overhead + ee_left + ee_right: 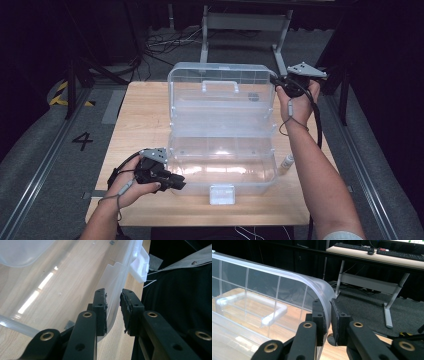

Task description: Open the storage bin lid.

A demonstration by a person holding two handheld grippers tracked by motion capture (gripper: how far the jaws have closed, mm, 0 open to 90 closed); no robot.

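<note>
box: a clear, see-through plastic storage box (222,165) with a hinged lid sits in the middle of the light wooden table (145,110), its long side facing the person.
lid: the clear plastic lid (220,95) stands raised at the far side of the box, nearly upright, with a moulded carry handle (220,86) on its face.
latch: a small white plastic latch (222,194) hangs at the front middle of the box, near the table's close edge.
left gripper: the left gripper (172,181) lies at the box's near left corner; in the left gripper view the rounded corner wall of the box stands between its two black jaws, one pad against the wall and the other with a thin gap, so a firm clamp cannot be told.
right gripper: the right gripper (276,80) is at the lid's upper right corner; in the right gripper view its jaws are pinched together on the lid's curved rim.
tube: a small white tube (287,163) lies on the table just beside the box's right end.
floor mark: a black number four (82,140) on the grey floor left of the table.
</note>
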